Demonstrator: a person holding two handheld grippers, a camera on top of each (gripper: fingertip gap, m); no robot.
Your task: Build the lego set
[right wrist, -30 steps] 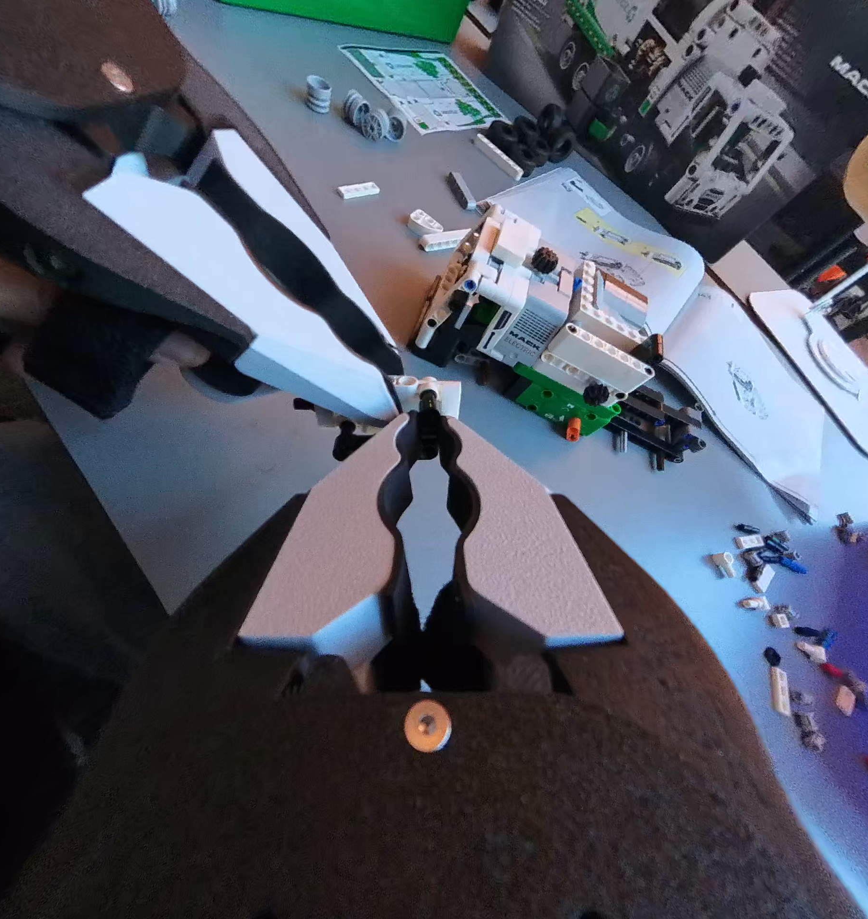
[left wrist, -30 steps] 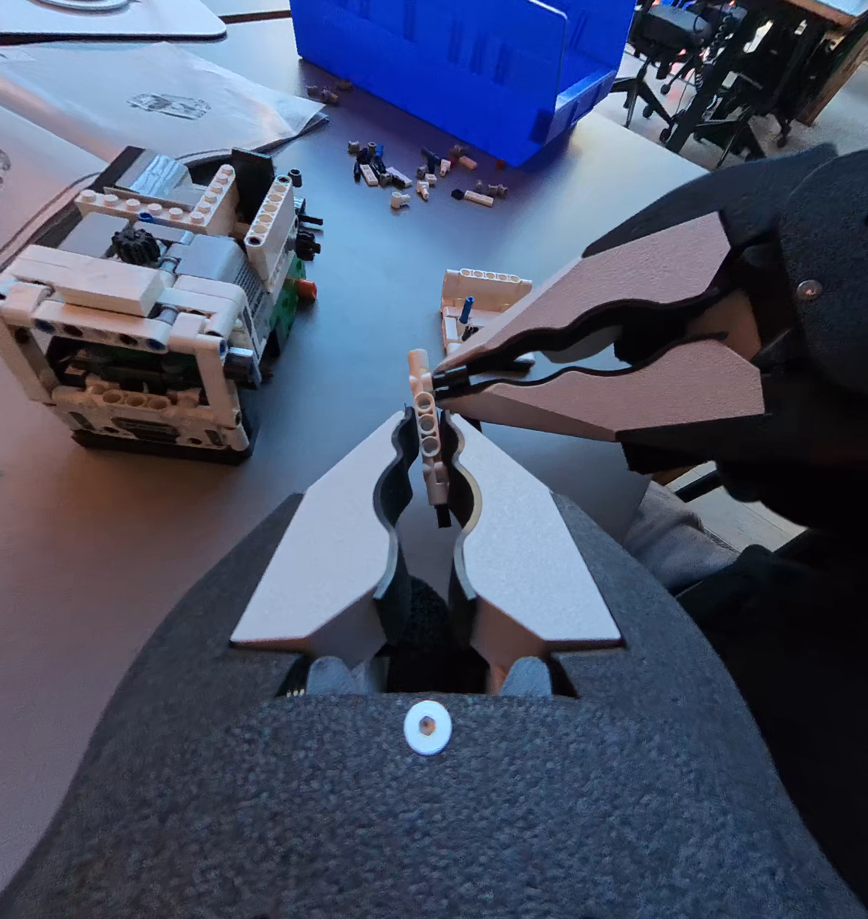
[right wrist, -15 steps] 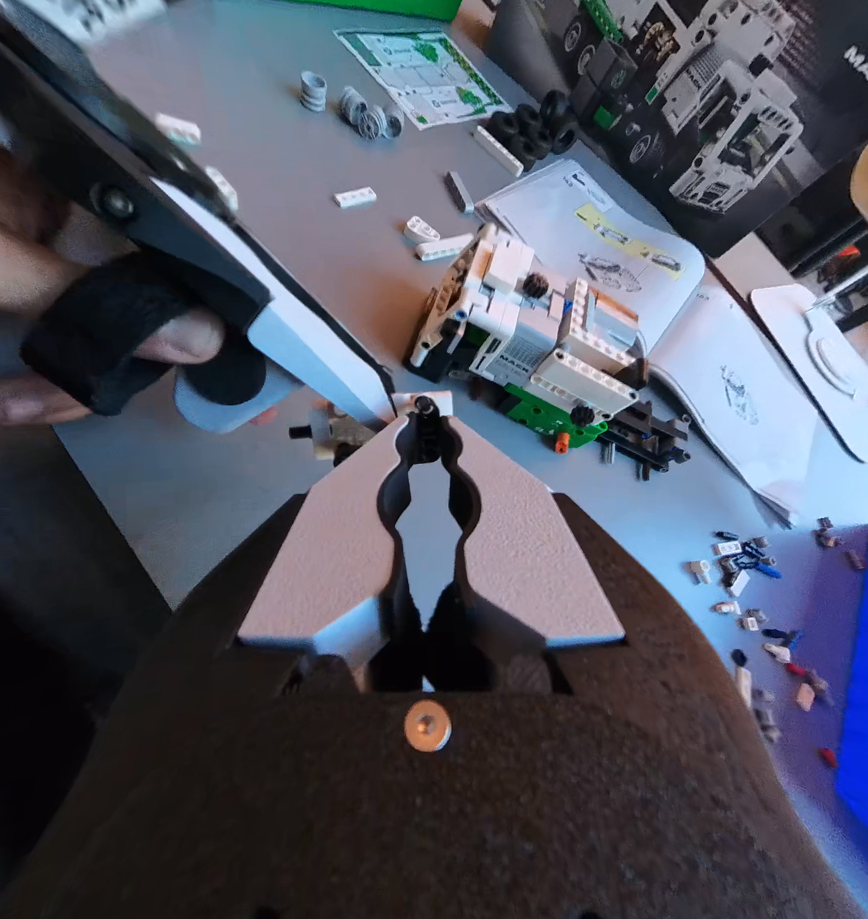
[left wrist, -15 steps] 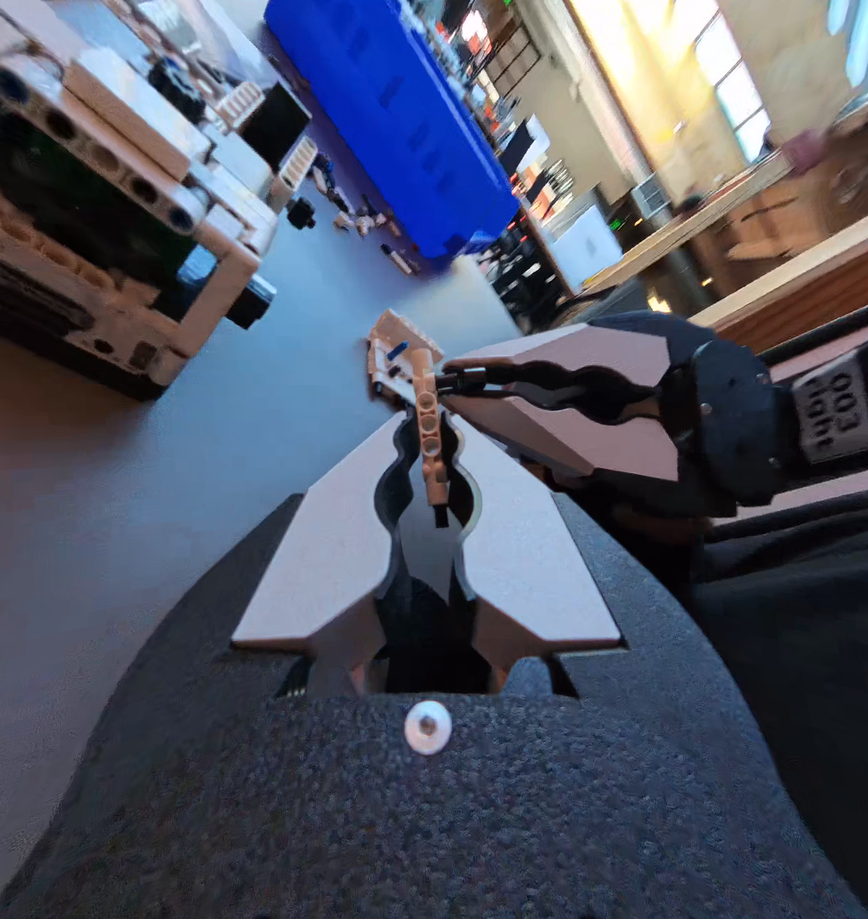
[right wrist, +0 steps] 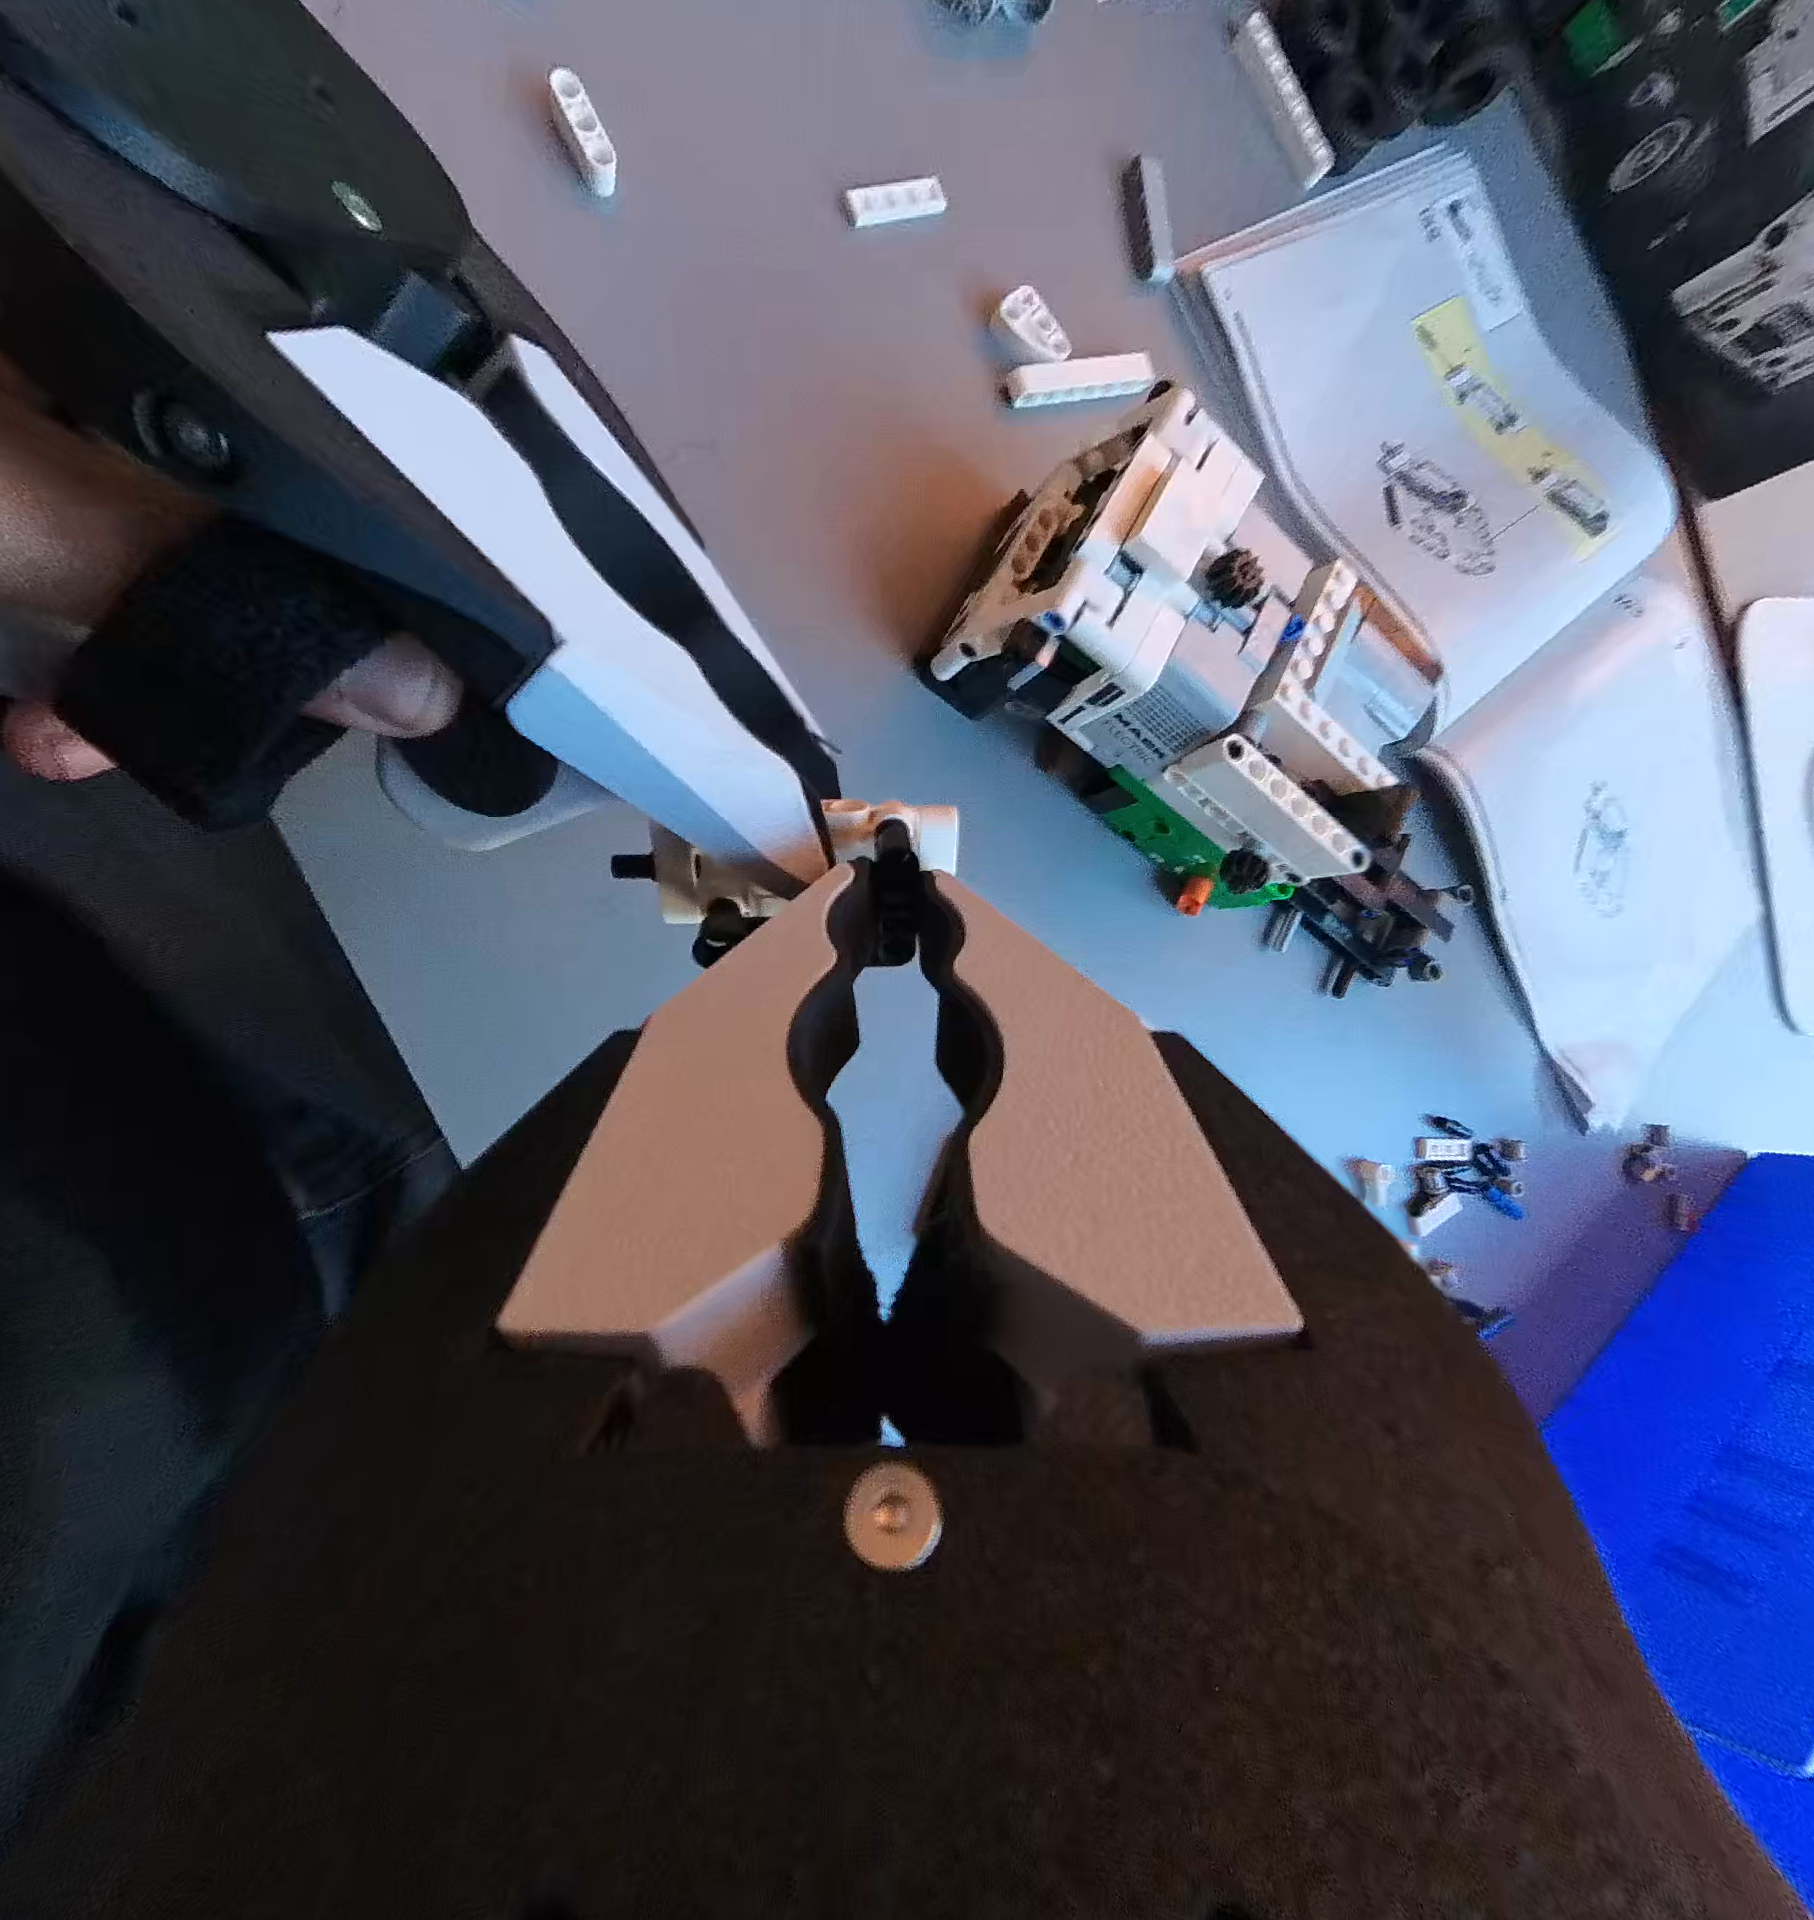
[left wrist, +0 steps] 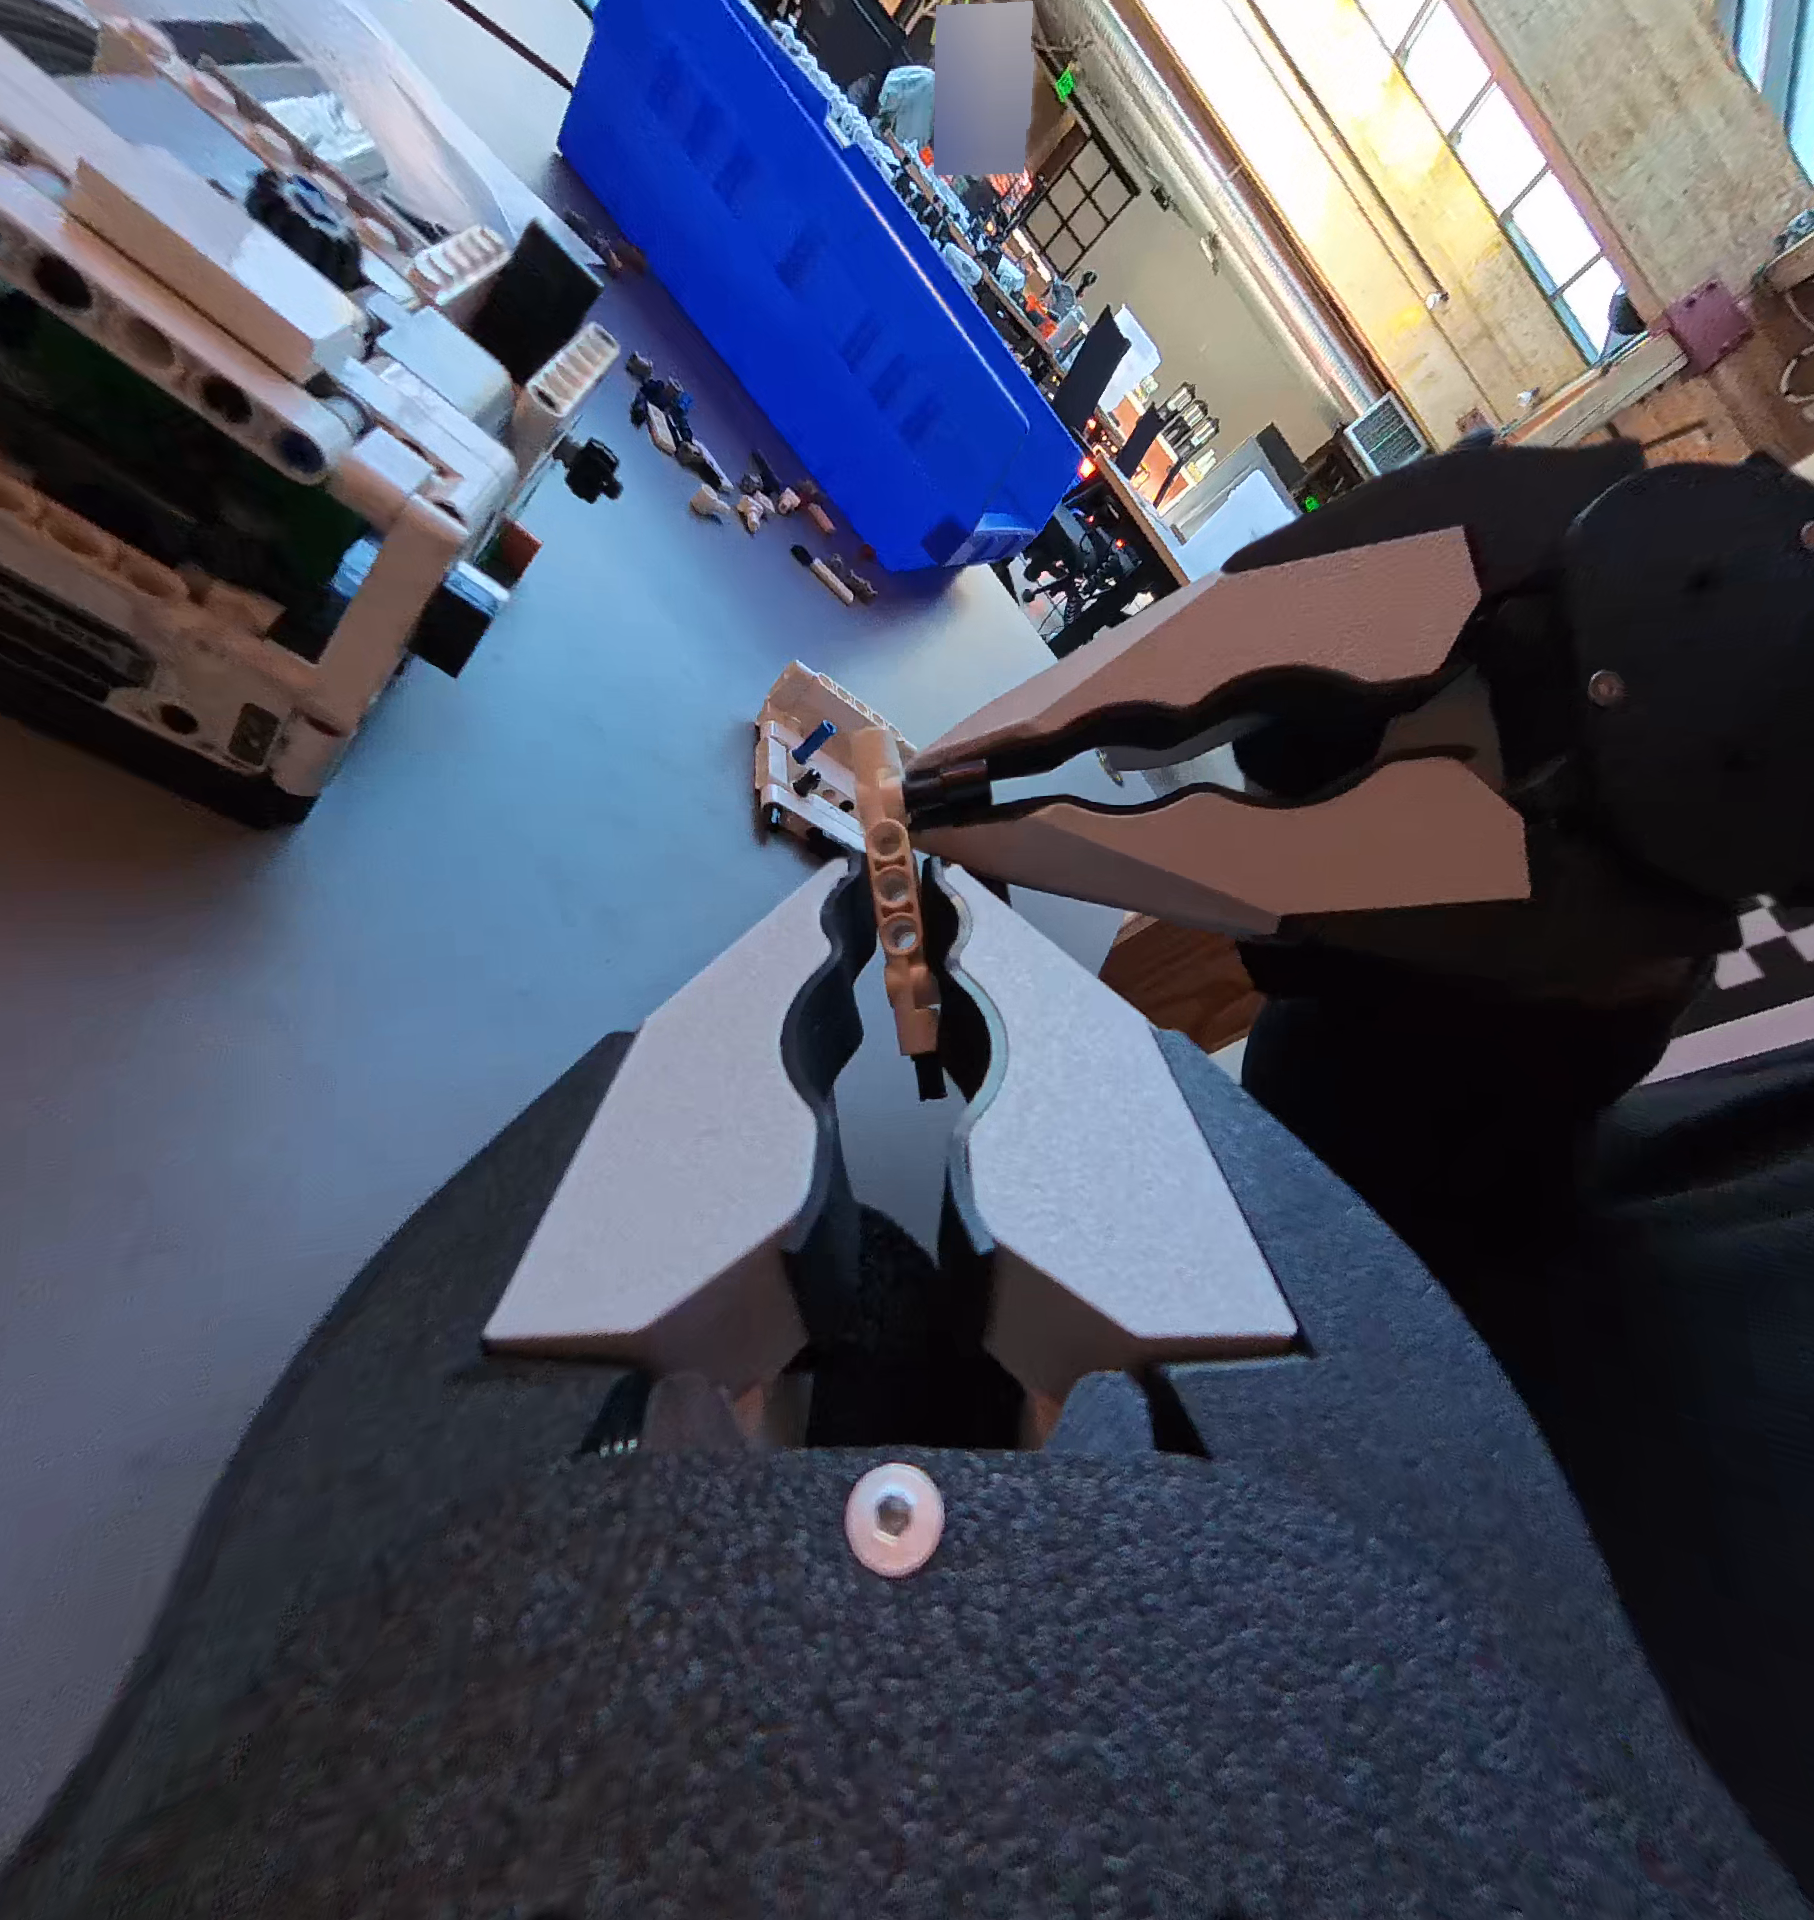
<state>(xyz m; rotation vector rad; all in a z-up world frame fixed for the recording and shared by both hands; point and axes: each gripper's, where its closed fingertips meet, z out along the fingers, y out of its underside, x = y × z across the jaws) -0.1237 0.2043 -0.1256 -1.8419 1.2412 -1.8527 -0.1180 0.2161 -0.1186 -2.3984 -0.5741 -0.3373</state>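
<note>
Above the grey worktop [left wrist: 259, 1039], the left claw [left wrist: 895, 904] grips a white holed beam [left wrist: 895, 883]. The right claw [right wrist: 890, 883] pinches a black pin [right wrist: 892, 894] against the beam's top end, beside the part-built truck [right wrist: 1183, 665].

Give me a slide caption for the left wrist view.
Left gripper holds a beam while right gripper presses in a black pin.

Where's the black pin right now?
Centre of both wrist views: the black pin sits pinched in the right gripper, its tip at the white beam the left gripper holds.
</note>
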